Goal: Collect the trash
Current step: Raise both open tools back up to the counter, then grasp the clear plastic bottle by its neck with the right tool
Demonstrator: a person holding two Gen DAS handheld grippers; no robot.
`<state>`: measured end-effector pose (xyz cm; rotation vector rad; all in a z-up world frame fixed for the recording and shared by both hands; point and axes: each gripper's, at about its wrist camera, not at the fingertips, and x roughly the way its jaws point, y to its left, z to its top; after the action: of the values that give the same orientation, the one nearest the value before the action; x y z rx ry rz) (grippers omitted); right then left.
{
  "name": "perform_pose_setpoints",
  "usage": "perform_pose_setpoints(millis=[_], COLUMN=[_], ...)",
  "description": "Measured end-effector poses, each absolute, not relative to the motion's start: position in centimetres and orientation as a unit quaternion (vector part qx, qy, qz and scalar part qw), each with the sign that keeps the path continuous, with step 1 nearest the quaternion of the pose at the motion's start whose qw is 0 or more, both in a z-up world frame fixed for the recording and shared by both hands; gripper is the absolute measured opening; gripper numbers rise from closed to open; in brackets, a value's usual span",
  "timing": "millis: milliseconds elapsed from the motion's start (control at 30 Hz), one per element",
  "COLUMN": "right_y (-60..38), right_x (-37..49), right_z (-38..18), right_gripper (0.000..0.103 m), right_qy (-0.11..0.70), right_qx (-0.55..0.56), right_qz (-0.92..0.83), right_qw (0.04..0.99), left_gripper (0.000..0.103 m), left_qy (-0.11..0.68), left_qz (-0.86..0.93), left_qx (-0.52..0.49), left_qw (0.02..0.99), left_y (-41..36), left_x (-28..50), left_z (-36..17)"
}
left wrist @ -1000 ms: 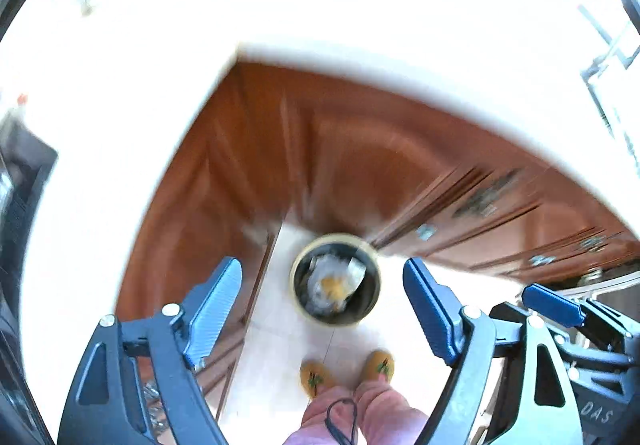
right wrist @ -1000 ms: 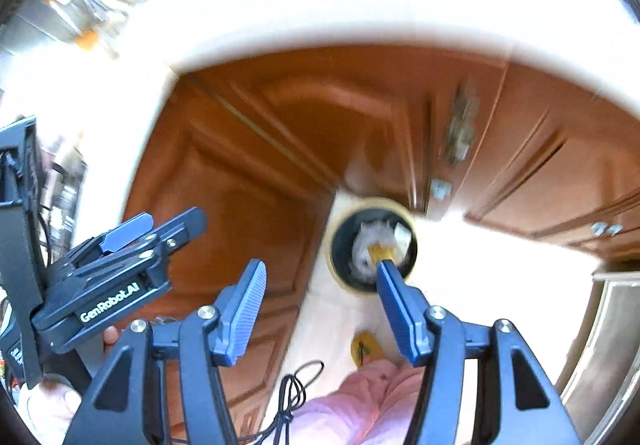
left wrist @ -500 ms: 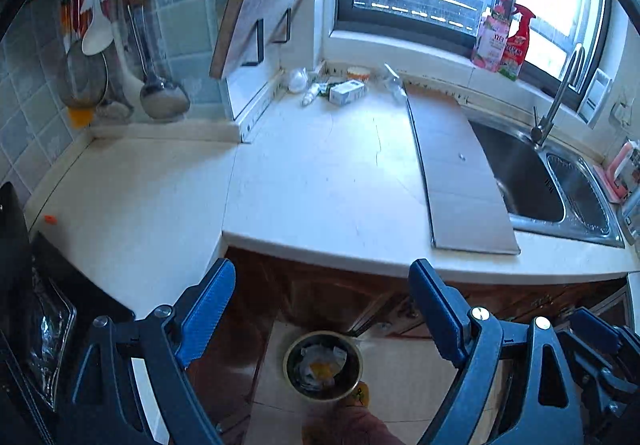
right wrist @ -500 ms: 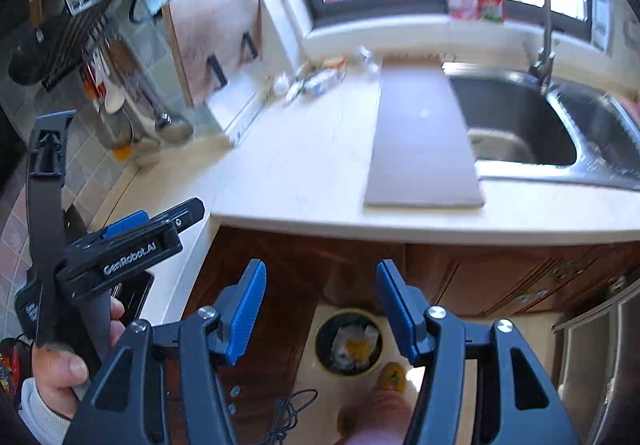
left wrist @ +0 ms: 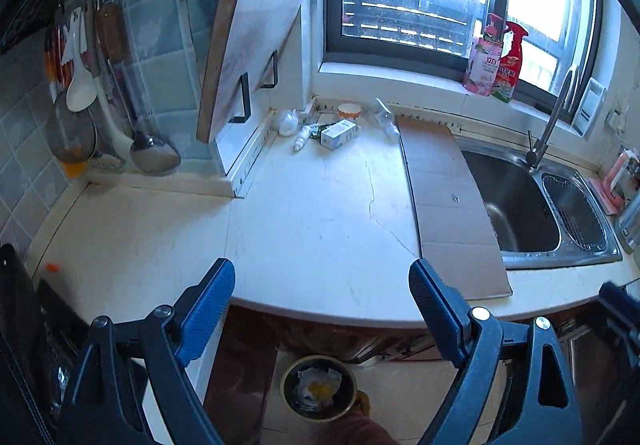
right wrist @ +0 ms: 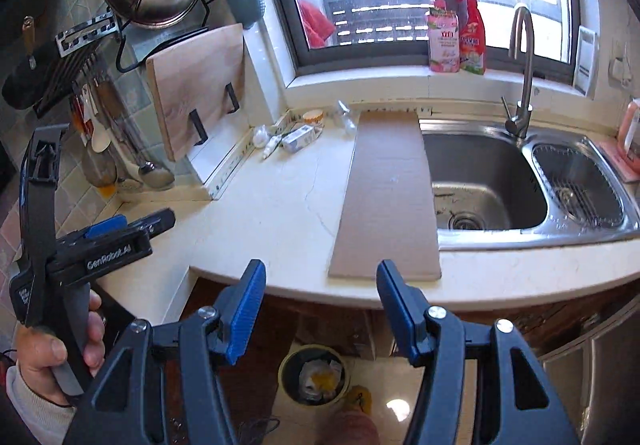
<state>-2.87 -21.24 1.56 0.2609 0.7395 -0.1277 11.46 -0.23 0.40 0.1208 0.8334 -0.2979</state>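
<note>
Trash lies at the back of the counter by the window: a small white box [left wrist: 339, 134], a white tube [left wrist: 302, 137], a crumpled white bag [left wrist: 288, 121], a paper cup [left wrist: 349, 110] and a clear plastic bottle [left wrist: 386, 119]. The same pile shows in the right wrist view around the box [right wrist: 298, 138]. A round bin [left wrist: 318, 387] with trash in it stands on the floor below the counter edge, also in the right wrist view [right wrist: 314, 373]. My left gripper [left wrist: 322, 293] is open and empty. My right gripper [right wrist: 320, 297] is open and empty. Both hover at the front counter edge, far from the pile.
A flat cardboard sheet [left wrist: 448, 201] lies on the counter beside the steel sink [right wrist: 484, 181] and tap [right wrist: 522, 73]. A cutting board [left wrist: 248, 57] leans in a rack at the left. Ladles hang on the tiled wall [left wrist: 152, 149]. Two bottles [left wrist: 496, 61] stand on the sill.
Both grippers have swung up from looking down at the floor bin and cabinet doors to facing the countertop and window. Both stayed open and empty.
</note>
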Motion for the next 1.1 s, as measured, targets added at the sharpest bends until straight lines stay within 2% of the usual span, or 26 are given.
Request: perform_pose_setpoints(millis=[233,500,667,733,833,900,967,1100], right_y=[-25.3,-32.8,-37.5,-38.4,-39.0,-39.3,-39.3,-39.1], right_x=[4.8,18.0,27.9,31.4,36.3,39.3,41.9,45.2], right_z=[3.1,2.7,0.4,-1.1,-4.2,-6.4,-8.7,-12.0], right_gripper=[0.058,0.058,0.058,0.058,0.058,0.058,0.057,0.051], right_qy=[0.343,0.352,0.38,0.394,0.42,0.438,0.456,0.48], right_qx=[0.117,0.123,0.142,0.147,0.159,0.169,0.17,0.17], right_qz=[-0.061,-0.043,-0.01,0.002,0.012,0.016,0.011,0.015], right_qw=[0.93,0.927,0.914,0.907,0.893,0.883,0.874,0.861], left_gripper=[0.091,0.091,0.091,0.088,0.078,0.066,0.06,0.059], left_qy=[0.389,0.403,0.419,0.431,0.459,0.481,0.502,0.531], left_qz=[-0.136,-0.127,-0.125,-0.134,-0.146,-0.153,-0.159,-0.164], left_qx=[0.093,0.129,0.136,0.125,0.109,0.099,0.088,0.074], left_qw=[0.906,0.897,0.889,0.884,0.869,0.858,0.846,0.828], left_y=[-3.5,-10.7,-13.8,-14.4,-15.1,-15.3,-15.6,-15.6], left_x=[17.0,29.2,36.8,39.6,43.9,46.5,48.9,52.2], left_z=[0.2,-2.7,-5.0,-6.2,-8.6,-10.3,-12.0,-14.7])
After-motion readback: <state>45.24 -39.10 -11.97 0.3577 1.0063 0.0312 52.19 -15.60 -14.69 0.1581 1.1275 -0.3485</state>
